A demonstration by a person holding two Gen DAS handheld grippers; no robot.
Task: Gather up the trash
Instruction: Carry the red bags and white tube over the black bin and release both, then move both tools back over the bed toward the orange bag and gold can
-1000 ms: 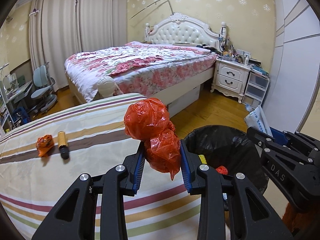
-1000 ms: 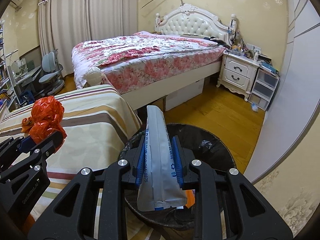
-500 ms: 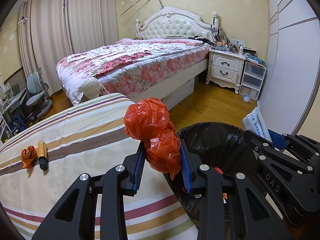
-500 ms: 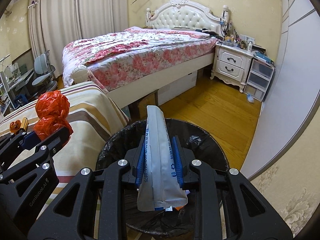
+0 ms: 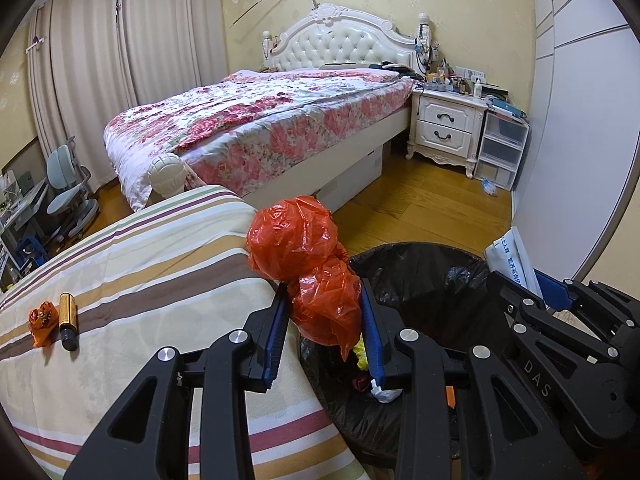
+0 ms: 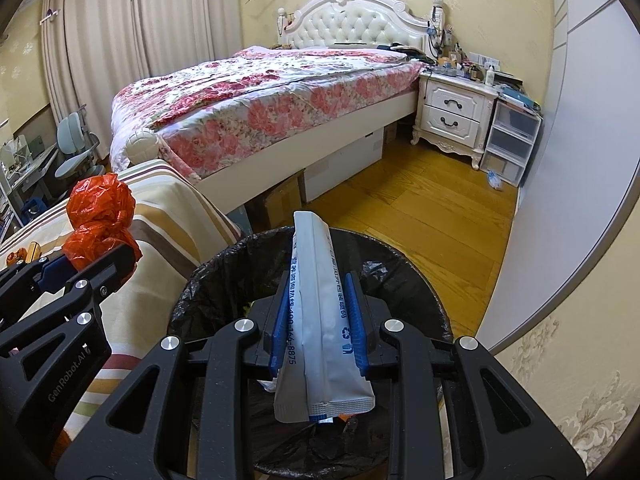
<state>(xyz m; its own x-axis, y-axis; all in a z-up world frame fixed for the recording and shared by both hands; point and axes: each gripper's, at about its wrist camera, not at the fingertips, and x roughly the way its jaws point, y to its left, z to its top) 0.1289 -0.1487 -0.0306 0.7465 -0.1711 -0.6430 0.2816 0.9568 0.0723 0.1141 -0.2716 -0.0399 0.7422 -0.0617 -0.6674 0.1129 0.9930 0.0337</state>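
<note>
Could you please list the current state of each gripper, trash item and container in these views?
left gripper: shut on the red plastic bag, near the bin's rim.
right gripper: shut on the white packet, over the bin.
trash bin: open, black-lined, some rubbish inside.
small orange wrapper: lying on the striped cover.
gold tube: lying beside it.

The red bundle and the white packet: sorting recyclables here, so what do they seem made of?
The red bundle looks like thin glossy plastic film: crinkled, shiny, slightly translucent. The white packet looks like matte plastic or laminated film, with a crimped seal and printed text; which one is unclear.
</note>
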